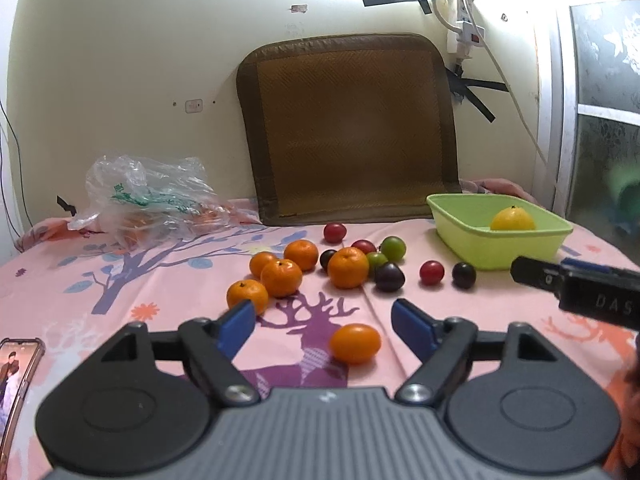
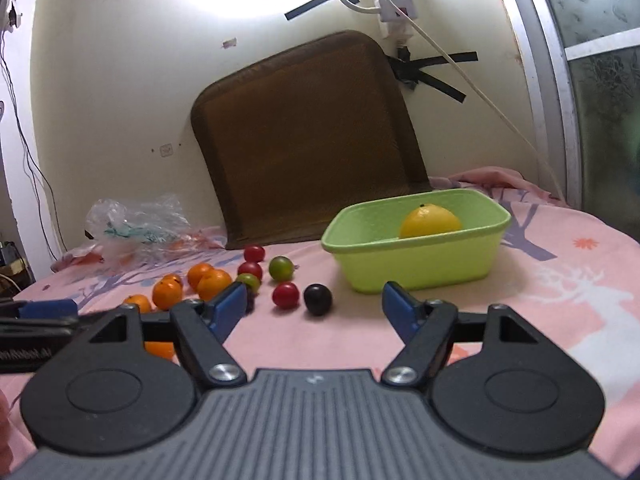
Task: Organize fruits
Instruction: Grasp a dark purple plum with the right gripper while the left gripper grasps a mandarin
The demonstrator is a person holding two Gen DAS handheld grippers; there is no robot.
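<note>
Fruits (image 1: 348, 267) lie scattered on the bed (image 1: 120, 300). One yellow fruit (image 2: 430, 222) sits in the green tub (image 2: 416, 268). The left gripper (image 1: 323, 322) and right gripper (image 2: 314, 306) gape empty.

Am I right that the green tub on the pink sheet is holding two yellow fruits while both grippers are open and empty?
Not quite: the green tub holds only one yellow fruit, as the right wrist view shows and the left wrist view confirms. The rest stands: the tub sits on the pink sheet, and the left gripper and right gripper are both open and empty.
</note>
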